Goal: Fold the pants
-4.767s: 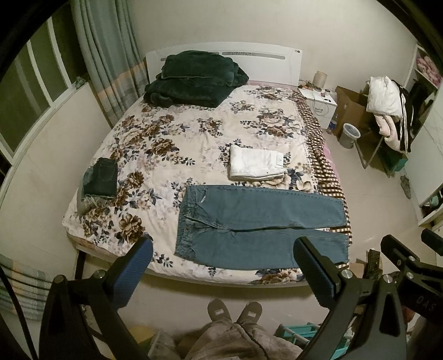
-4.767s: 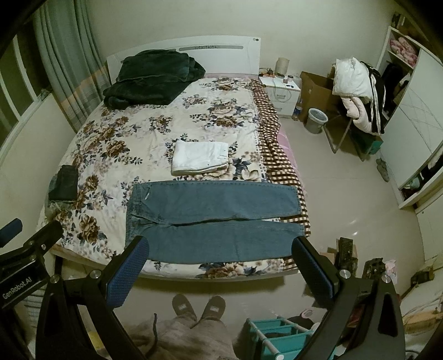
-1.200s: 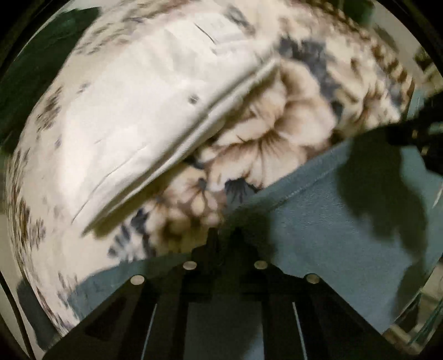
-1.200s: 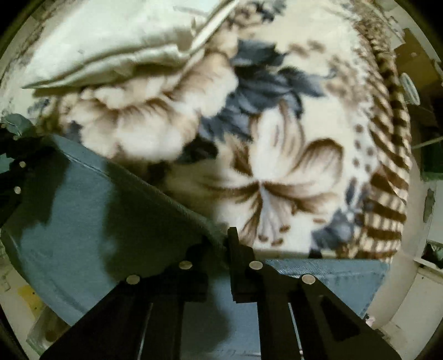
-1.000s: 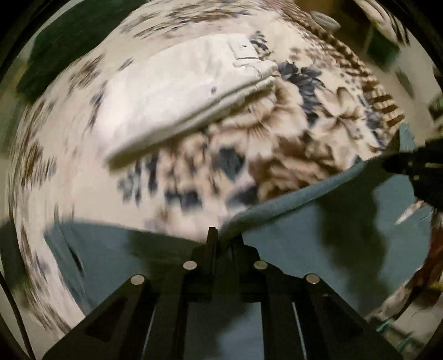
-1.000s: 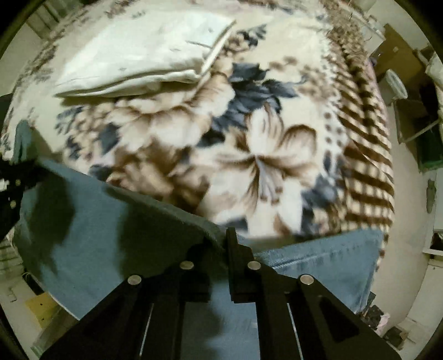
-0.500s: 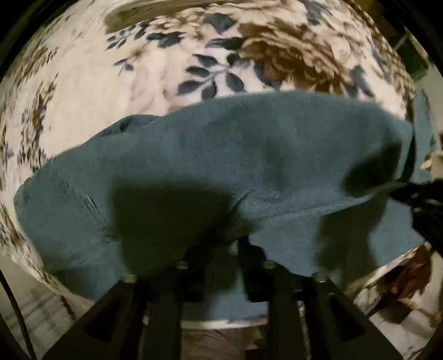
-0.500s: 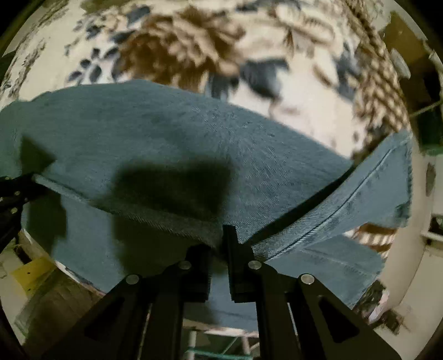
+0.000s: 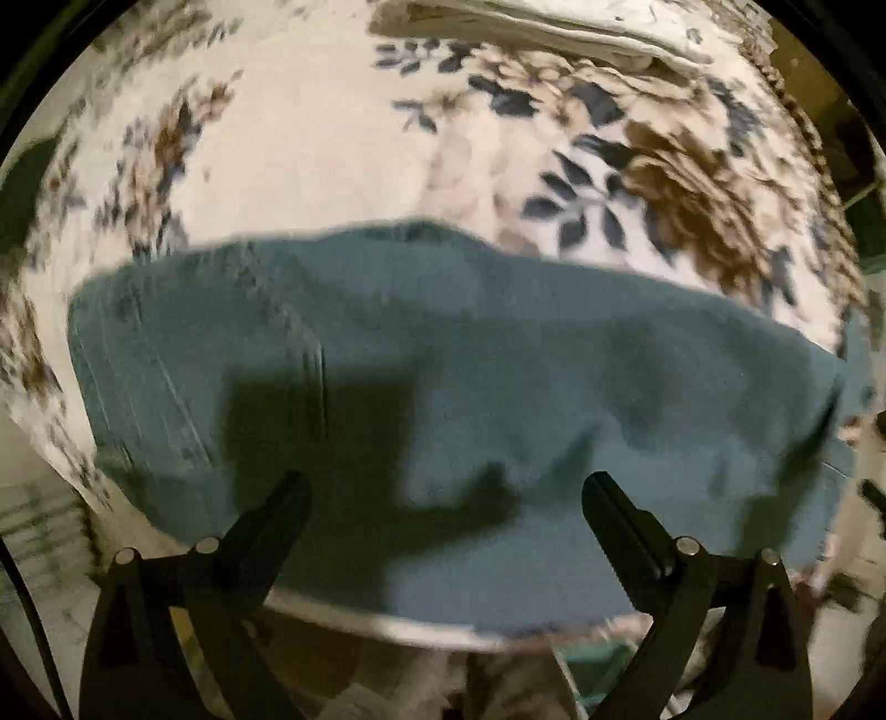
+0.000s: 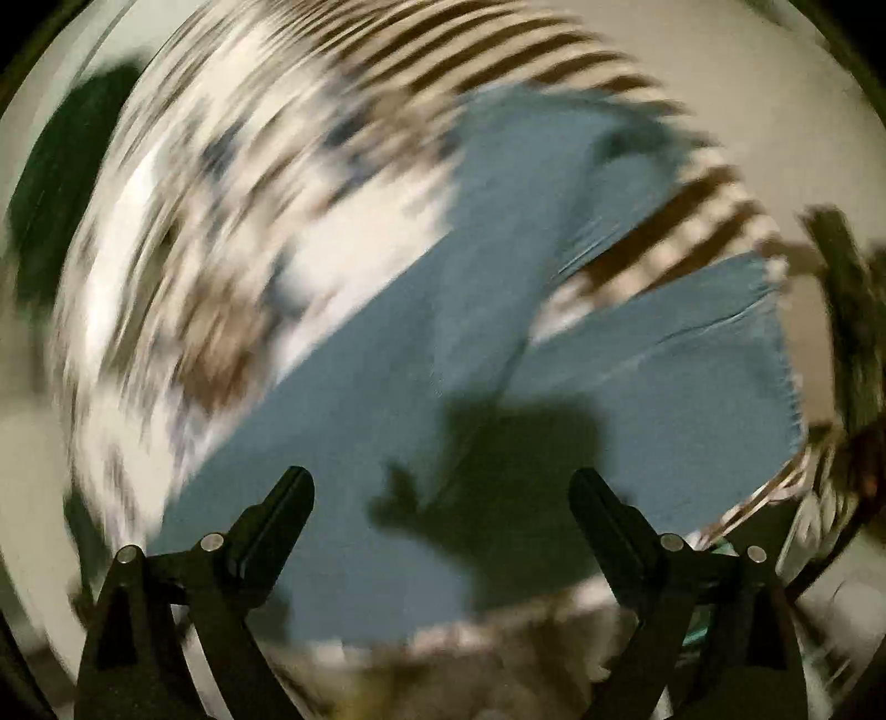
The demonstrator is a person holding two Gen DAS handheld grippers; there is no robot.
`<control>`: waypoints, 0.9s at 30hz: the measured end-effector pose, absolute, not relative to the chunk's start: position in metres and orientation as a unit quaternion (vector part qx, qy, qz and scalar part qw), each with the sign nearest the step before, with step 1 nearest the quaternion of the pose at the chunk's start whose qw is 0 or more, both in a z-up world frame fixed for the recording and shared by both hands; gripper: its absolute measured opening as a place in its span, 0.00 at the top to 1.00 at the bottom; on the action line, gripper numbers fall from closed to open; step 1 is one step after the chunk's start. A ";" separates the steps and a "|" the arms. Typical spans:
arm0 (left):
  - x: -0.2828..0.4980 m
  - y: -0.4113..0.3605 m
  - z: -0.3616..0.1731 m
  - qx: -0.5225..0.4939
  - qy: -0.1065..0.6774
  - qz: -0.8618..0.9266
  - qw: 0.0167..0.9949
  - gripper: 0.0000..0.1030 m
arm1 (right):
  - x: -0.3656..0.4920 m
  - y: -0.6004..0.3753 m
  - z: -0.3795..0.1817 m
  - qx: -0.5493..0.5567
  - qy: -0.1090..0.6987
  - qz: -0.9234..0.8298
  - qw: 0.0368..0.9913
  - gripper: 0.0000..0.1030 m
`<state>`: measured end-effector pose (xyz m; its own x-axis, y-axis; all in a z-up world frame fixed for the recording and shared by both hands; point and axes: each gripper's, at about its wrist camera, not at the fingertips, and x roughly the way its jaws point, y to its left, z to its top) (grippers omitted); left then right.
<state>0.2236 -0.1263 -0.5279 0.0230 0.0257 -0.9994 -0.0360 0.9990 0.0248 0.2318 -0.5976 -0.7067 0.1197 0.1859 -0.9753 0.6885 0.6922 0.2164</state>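
The blue jeans (image 9: 470, 354) lie on the flowered bedspread (image 9: 332, 138), one leg doubled over the other along the bed's near edge. My left gripper (image 9: 446, 487) points down over the waist end; its jaws are opening wide and nothing is between them. In the blurred right wrist view the jeans (image 10: 498, 343) run diagonally, and the two leg ends lie apart near the striped edge (image 10: 653, 221). My right gripper (image 10: 442, 483) hangs above the legs, its jaws also opening, with only the cloth below them.
A folded white garment (image 9: 554, 27) lies on the bedspread beyond the jeans. The bed's near edge (image 9: 432, 626) runs just below the left gripper, with floor and clutter past it. A dark green heap (image 10: 66, 160) shows at the left of the right wrist view.
Both grippers held the upper leg's edge, carried it toward the bed's near edge over the lower leg and let go. Both now stand open. The right view has swung and rolled sharply.
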 end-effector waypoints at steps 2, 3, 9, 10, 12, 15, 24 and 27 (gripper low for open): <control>0.236 -0.139 -0.534 0.035 0.682 0.036 0.730 0.03 | 0.247 -0.623 -0.720 0.353 0.620 -0.230 0.661 0.08; 0.241 -0.144 -0.538 0.044 0.679 0.039 0.732 0.03 | 0.257 -0.631 -0.727 0.351 0.617 -0.239 0.662 0.08; 0.253 -0.159 -0.556 0.075 0.680 0.043 0.728 0.03 | 0.298 -0.636 -0.767 0.289 0.658 -0.256 0.646 0.33; 0.254 -0.165 -0.555 0.077 0.679 0.041 0.729 0.03 | 0.292 -0.635 -0.761 0.286 0.651 -0.254 0.656 0.46; 0.250 -0.168 -0.551 0.078 0.678 0.040 0.729 0.03 | 0.266 -0.639 -0.742 0.322 0.619 -0.253 0.670 0.67; 0.237 -0.166 -0.538 0.059 0.686 0.031 0.725 0.03 | 0.218 -0.647 -0.711 0.380 0.580 -0.248 0.677 0.75; 0.196 -0.176 -0.533 0.054 0.701 0.022 0.710 0.03 | 0.098 -0.672 -0.754 0.479 0.598 -0.244 0.594 0.45; 0.189 -0.174 -0.539 0.050 0.708 0.027 0.704 0.03 | 0.081 -0.678 -0.763 0.508 0.580 -0.260 0.581 0.31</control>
<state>0.1893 -0.1742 -0.5389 -0.0046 0.1087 -0.9941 0.0328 0.9936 0.1085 0.0810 -0.6782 -0.7629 0.1930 0.2871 -0.9382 0.8915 0.3481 0.2899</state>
